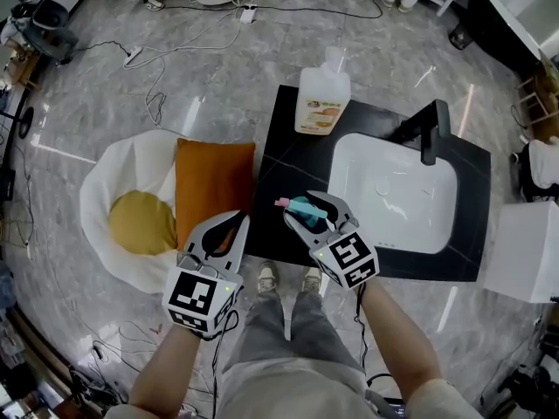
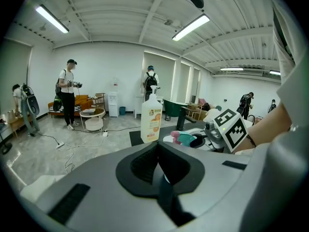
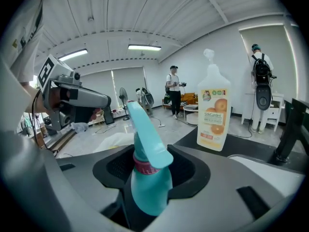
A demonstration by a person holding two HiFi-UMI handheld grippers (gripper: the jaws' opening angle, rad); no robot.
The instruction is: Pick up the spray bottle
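A teal spray bottle (image 1: 303, 205) with a pink collar and nozzle stands between the jaws of my right gripper (image 1: 301, 212), above the front of the black counter (image 1: 284, 151). In the right gripper view the spray bottle (image 3: 147, 182) fills the gap and both jaws press against its body, its trigger head pointing up and left. My left gripper (image 1: 231, 230) hangs off the counter's left edge, over an orange cushion, jaws together and empty. From the left gripper (image 2: 159, 154) view, the spray bottle (image 2: 186, 138) and the right gripper's marker cube show to the right.
A tall orange-labelled soap bottle (image 1: 323, 94) stands at the counter's far edge. A white sink (image 1: 349, 151) with a black faucet (image 1: 430, 129) lies right of the spray bottle. An orange cushion (image 1: 214, 177) and a white beanbag (image 1: 109, 173) sit left. Cables cross the floor; people stand far off.
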